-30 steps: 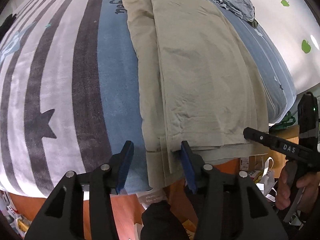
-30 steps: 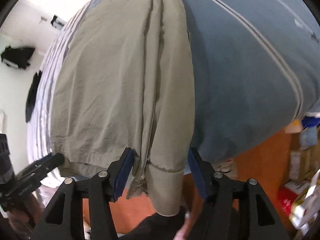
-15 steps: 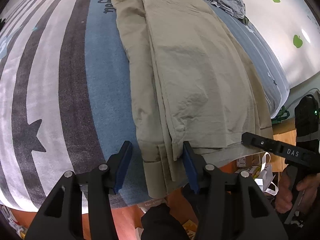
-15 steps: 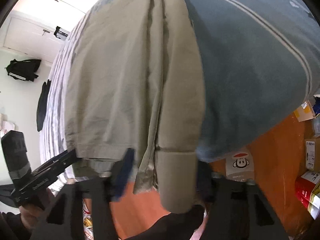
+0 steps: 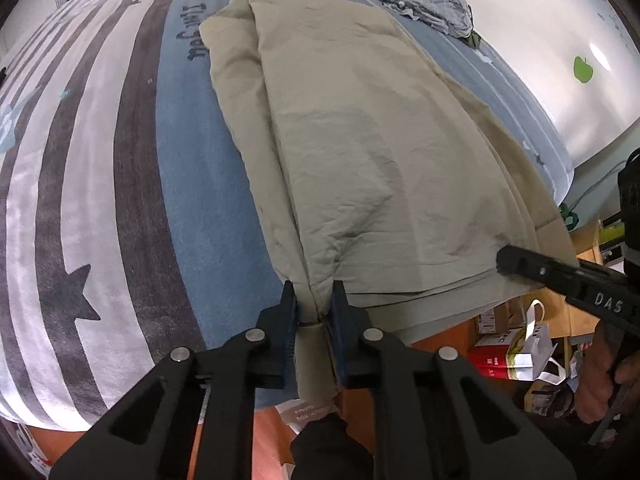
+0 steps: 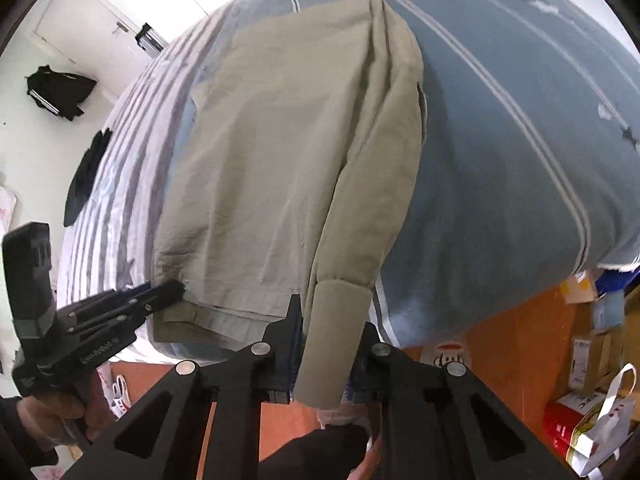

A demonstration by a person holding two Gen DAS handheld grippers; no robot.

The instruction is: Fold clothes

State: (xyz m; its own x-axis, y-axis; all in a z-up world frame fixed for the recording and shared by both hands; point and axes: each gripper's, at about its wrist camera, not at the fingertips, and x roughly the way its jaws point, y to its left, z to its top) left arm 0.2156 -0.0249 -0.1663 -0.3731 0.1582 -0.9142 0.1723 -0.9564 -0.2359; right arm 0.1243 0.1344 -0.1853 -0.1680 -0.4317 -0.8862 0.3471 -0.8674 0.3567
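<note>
A khaki shirt lies lengthwise on the bed, its sleeves folded in; it also shows in the right wrist view. My left gripper is shut on the shirt's near left hem, where a cuff hangs over the bed edge. My right gripper is closed around the right sleeve's cuff at the near right hem. Each gripper shows in the other's view, the right one at the right edge and the left one at the lower left.
The bed has a blue cover and a grey and white striped blanket with stars. A heap of grey clothes lies at the far end. Boxes and bags stand on the orange floor beside the bed.
Both grippers moved forward onto the shirt's near hem and closed on it; they were open a second ago.
</note>
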